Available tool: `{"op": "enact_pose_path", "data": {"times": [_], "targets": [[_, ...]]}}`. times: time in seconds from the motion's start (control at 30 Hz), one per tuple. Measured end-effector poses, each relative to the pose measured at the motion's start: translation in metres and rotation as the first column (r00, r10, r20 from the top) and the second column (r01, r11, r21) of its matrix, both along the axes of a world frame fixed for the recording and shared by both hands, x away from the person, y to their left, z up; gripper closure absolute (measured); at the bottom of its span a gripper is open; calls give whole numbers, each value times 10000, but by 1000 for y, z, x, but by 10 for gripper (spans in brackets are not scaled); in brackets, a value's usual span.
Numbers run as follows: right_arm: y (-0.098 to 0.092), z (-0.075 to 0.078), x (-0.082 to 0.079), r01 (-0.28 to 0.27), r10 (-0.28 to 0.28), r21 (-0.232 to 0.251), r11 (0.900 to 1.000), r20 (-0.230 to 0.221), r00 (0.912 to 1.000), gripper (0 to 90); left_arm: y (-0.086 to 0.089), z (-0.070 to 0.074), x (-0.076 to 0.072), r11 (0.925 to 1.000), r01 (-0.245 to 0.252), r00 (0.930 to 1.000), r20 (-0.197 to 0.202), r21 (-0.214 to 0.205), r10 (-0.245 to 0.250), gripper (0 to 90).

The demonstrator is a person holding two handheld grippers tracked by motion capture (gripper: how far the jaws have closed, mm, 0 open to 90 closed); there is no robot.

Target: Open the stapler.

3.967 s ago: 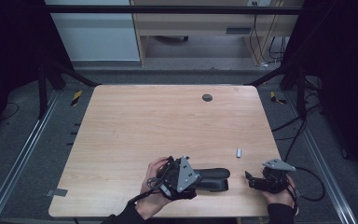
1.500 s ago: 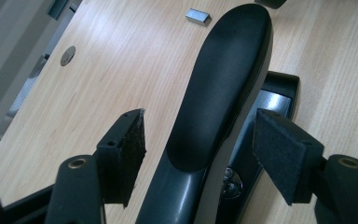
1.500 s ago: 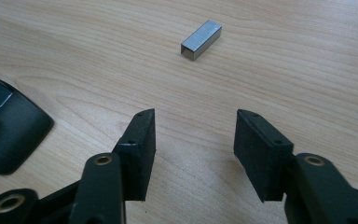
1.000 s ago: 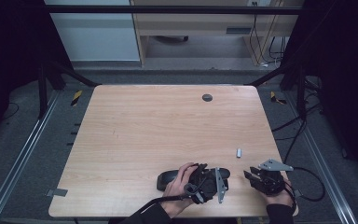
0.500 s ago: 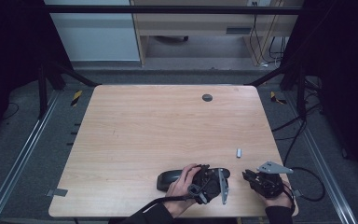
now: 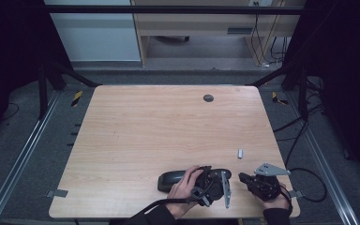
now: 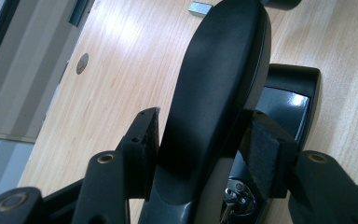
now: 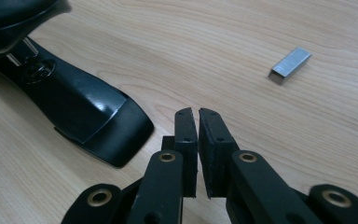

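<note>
Black stapler [image 6: 178, 178], smooth curved top arm raised off its glossy base, at surface [image 6: 159, 126] near edge. Left gripper [image 7: 200, 149] fingers have just closed, clamping the arm. Right gripper [image 8: 198, 140] fingers closed, empty. Grey staple block [image 8: 290, 63] nearby on woodgrain.

No legible text, label or number anywhere, perhaps owing to blur.

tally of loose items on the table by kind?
Black stapler: 1
Strip of staples: 1
Dark round grommet in the tabletop (fixed, not loose): 1
Total: 3, 2 of them loose
</note>
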State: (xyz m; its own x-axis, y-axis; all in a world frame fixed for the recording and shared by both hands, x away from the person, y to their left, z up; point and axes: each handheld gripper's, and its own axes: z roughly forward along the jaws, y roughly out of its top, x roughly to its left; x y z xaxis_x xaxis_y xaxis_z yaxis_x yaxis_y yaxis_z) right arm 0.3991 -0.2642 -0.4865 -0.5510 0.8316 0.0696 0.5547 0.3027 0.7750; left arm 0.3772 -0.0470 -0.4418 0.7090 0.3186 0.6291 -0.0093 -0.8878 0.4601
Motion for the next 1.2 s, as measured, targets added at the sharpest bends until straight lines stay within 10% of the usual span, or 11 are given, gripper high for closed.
{"op": "enact_pose_path", "data": {"times": [1.2], "targets": [[25, -8, -2, -1069, 1071, 842, 9907, 19, 9942, 900, -6, -10, -1, 9972, -221, 9961, 870, 717, 158, 516]]}}
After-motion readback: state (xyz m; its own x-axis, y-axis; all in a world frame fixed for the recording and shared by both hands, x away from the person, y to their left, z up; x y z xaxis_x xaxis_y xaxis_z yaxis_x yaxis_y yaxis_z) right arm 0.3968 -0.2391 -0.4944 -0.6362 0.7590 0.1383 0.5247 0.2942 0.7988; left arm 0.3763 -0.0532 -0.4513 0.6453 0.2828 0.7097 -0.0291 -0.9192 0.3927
